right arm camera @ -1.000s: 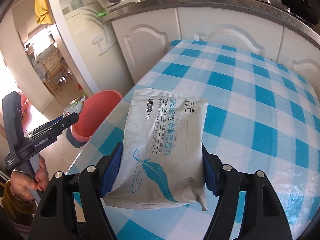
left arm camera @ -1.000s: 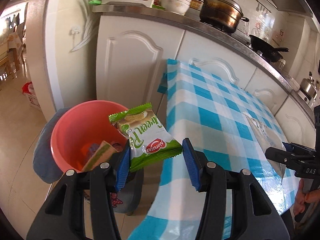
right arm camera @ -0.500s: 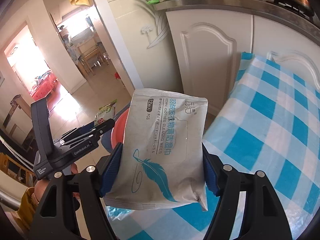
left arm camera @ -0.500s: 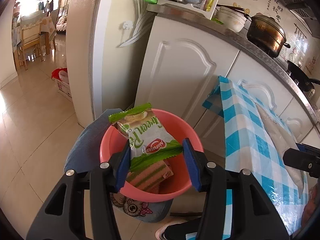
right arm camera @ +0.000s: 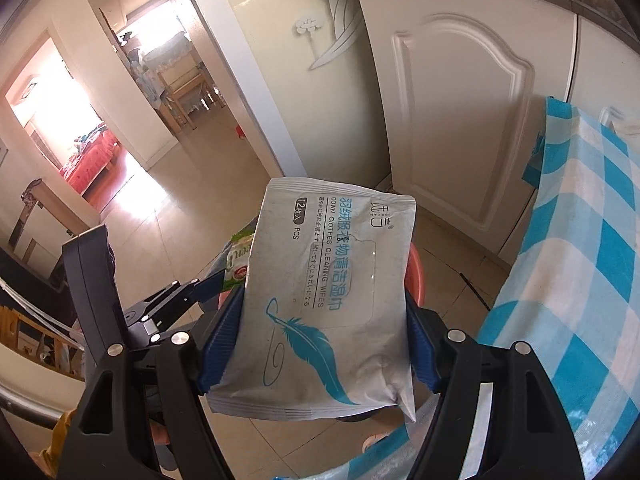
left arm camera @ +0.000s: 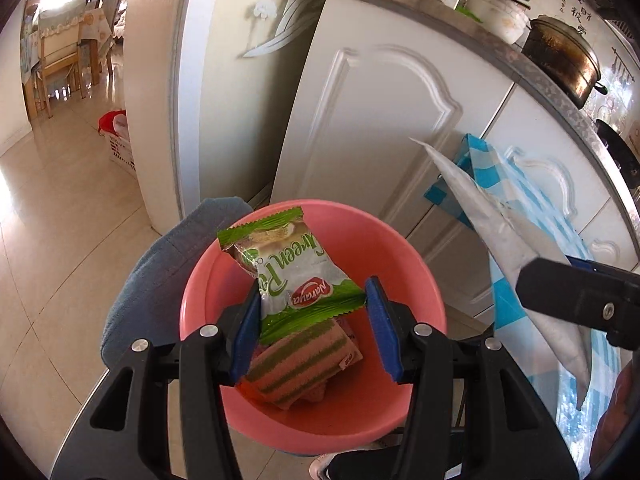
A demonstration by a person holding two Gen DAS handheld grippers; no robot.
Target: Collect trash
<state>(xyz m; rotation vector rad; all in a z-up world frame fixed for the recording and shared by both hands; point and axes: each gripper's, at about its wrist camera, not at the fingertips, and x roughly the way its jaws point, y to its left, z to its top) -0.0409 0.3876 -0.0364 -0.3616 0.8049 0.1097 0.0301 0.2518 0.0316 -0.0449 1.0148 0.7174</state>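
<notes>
Hovering over the pink bin (left arm camera: 420, 280), the left gripper (left arm camera: 312, 316) pinches a green snack wrapper (left arm camera: 292, 276); spreading its fingers should drop it straight below. The right gripper (right arm camera: 324, 340) clamps a wipes packet (right arm camera: 328, 292).

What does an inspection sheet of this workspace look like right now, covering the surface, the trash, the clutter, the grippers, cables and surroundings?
Surface: table with blue checked cloth at the right; tiled floor below.
Job's things: pink bin on the floor, holding a striped pink-and-green packet; green snack wrapper above the bin's opening; white wipes pack held nearby.
Clutter: grey-blue cloth beside and under the bin.
Grippers: left gripper with jaws on the snack wrapper; right gripper with jaws shut on the wipes pack.
Cables: nothing seen.
Surroundings: white cabinet doors, counter with a dark pot, doorway to a room with chairs.
</notes>
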